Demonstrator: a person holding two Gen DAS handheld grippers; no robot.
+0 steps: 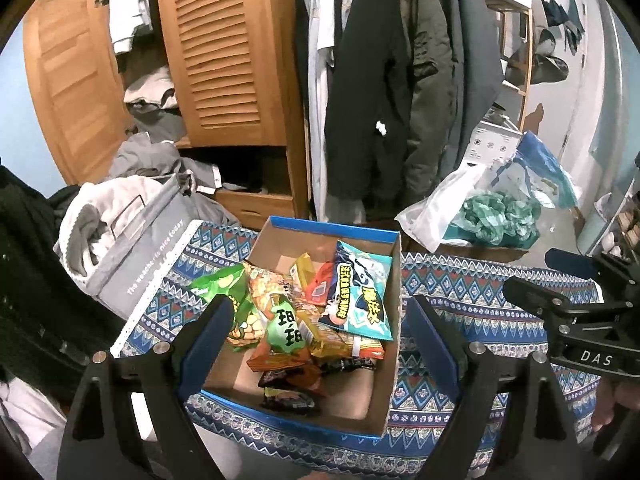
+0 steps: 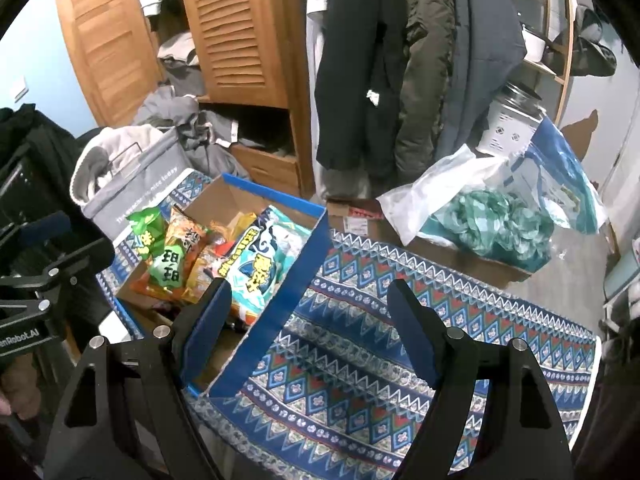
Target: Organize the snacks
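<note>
Both sets of jaws are seen spread wide with nothing between them: the left gripper is held over the near edge of the box, and the right gripper over the patterned cloth just to the box's right.

A wooden wardrobe with louvred doors and a row of hanging coats are seen behind; their tops are cut off by the lens edge. One grey fabric basket of laundry is set at the tabletop's left corner, and one white plastic bag with green crumpled material is placed beyond the far edge.

The tabletop itself is hidden under the blue patterned cloth. One blue-rimmed cardboard box rests on it, open at the top, and the snacks are gathered inside.

One large light-blue packet is leaned against the box's right wall. One green packet is draped over the left wall. One orange-and-green packet is laid across the middle. Smaller yellow, red and dark packets are partly buried beneath these, so an exact count cannot be made. The box's near left corner is hidden by the left jaw in both views.
</note>
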